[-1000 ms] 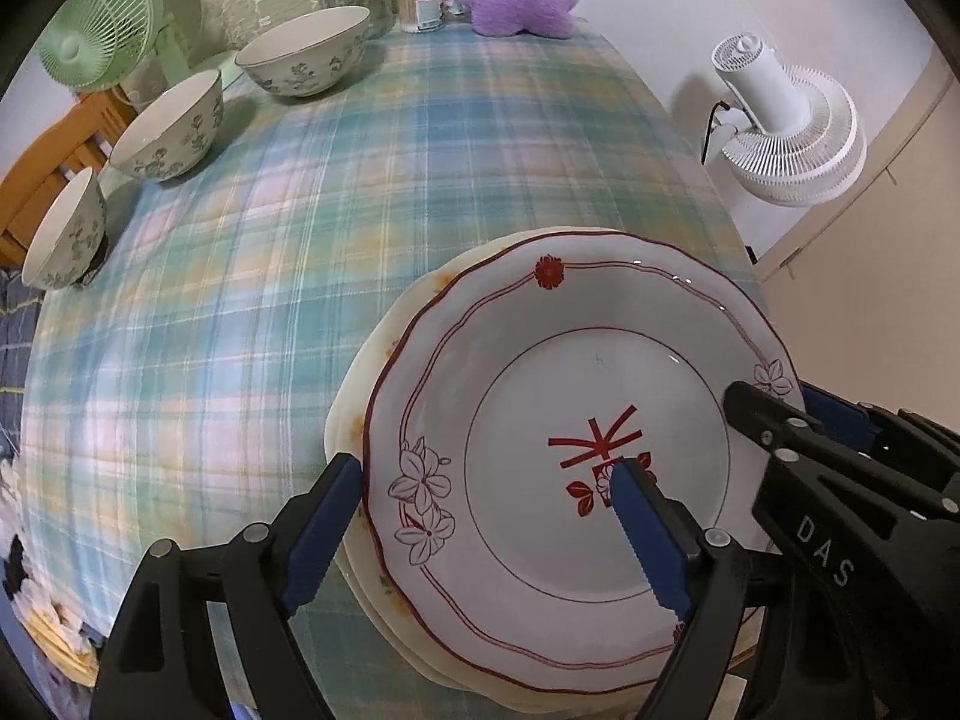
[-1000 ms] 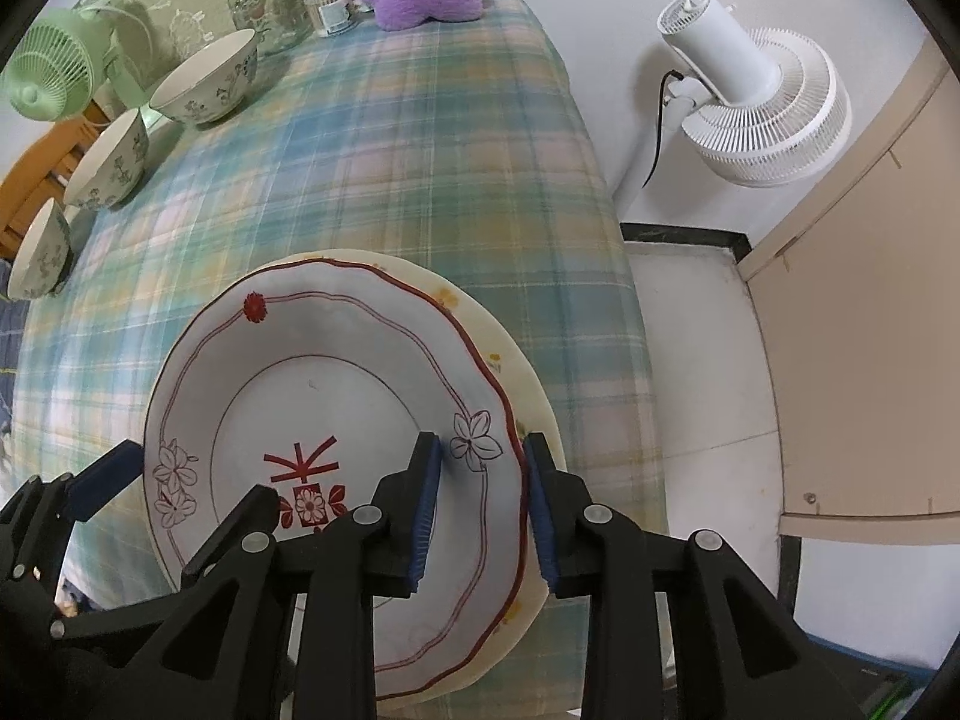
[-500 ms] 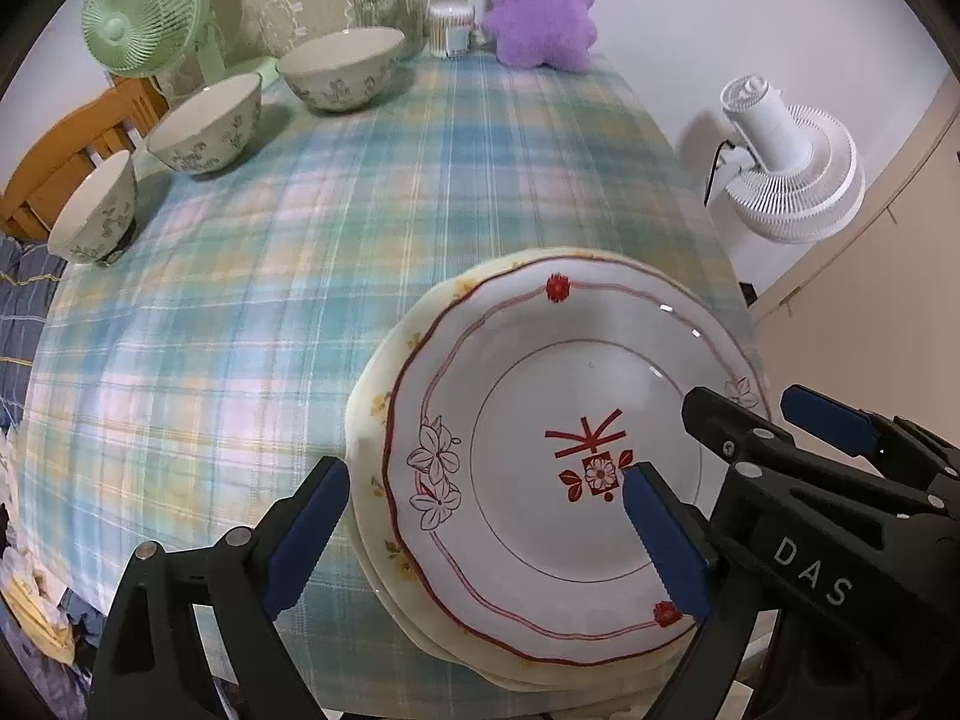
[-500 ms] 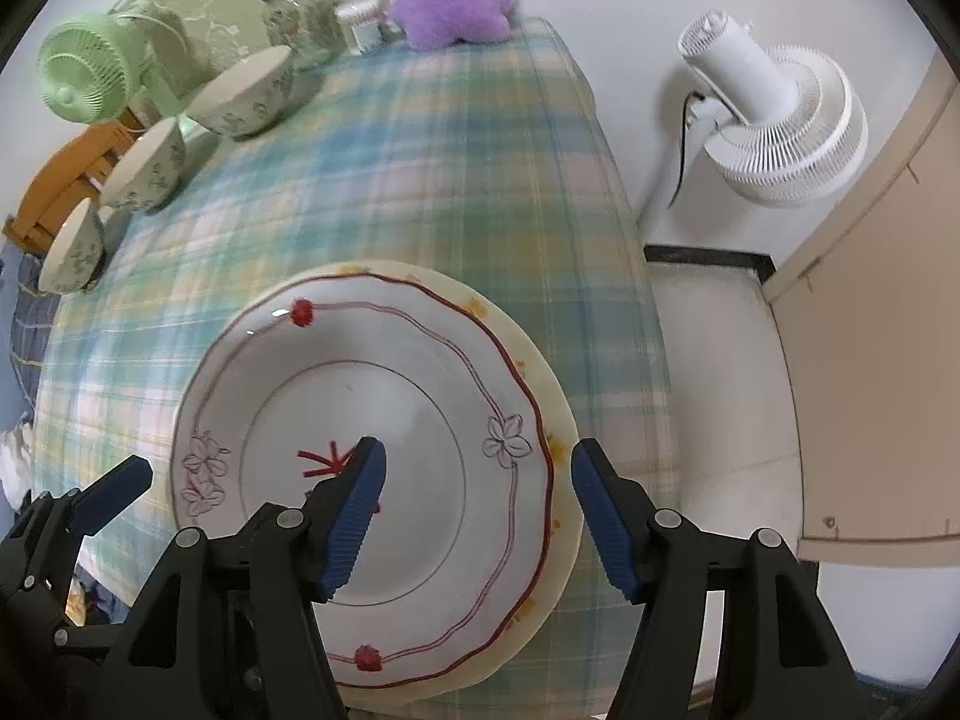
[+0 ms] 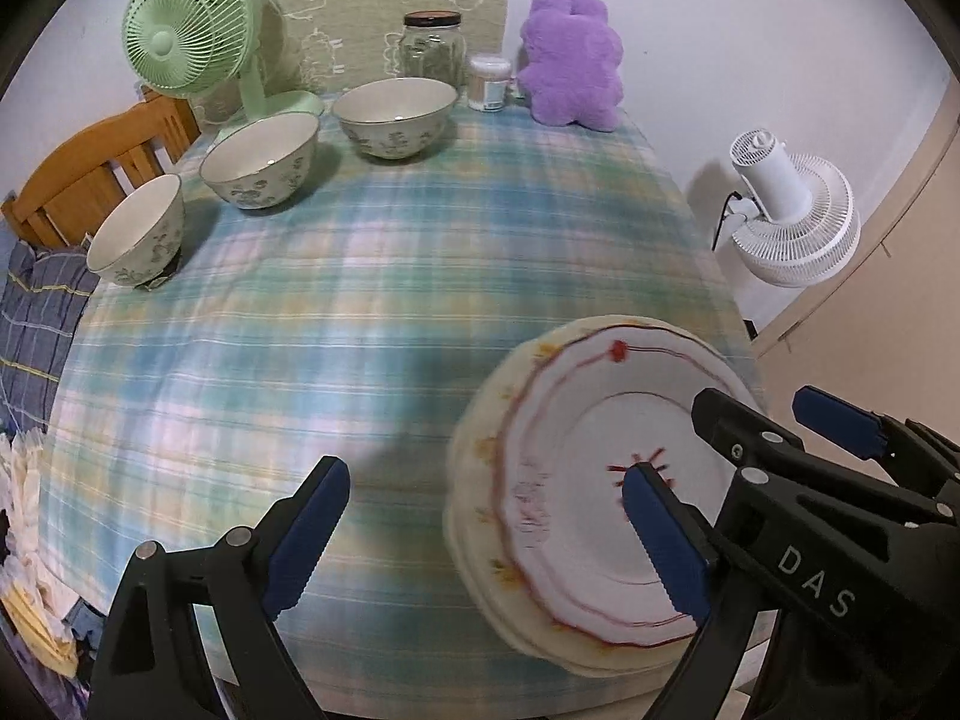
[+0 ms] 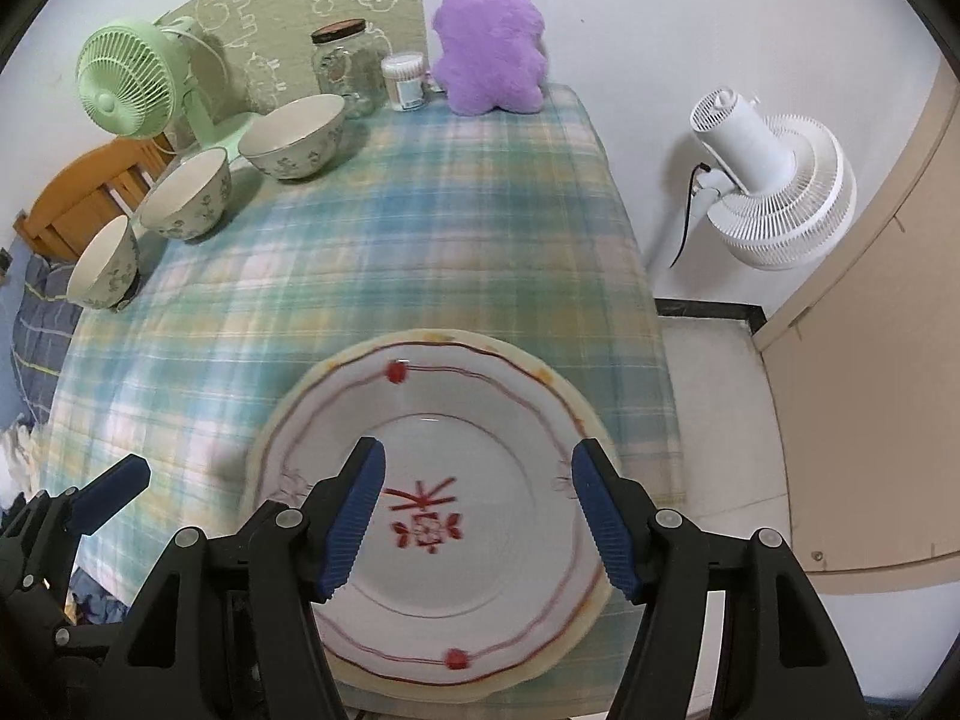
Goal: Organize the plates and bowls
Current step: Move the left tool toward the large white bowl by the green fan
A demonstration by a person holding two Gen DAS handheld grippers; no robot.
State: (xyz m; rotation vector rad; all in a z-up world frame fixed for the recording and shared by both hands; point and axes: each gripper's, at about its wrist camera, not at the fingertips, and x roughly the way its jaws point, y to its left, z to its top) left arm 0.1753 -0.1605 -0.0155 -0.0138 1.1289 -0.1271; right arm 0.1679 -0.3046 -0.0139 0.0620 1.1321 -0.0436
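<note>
Plaid tablecloth (image 6: pixel 420 252) bears 3 bowls (image 6: pixel 294 135) and 2 stacked plates (image 6: pixel 480 420).

Both wrist views look down from near table edge toward far wall; right sits over plates (image 6: pixel 456 480), left offset leftward. Shared: plates (image 5: pixel 588 480), bowls (image 5: pixel 393 114), fans.

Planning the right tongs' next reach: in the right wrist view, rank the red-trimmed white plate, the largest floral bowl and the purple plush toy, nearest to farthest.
1. Red-trimmed white plate, directly beneath the open right tongs.
2. Largest floral bowl, far left.
3. Purple plush toy, far edge.
</note>
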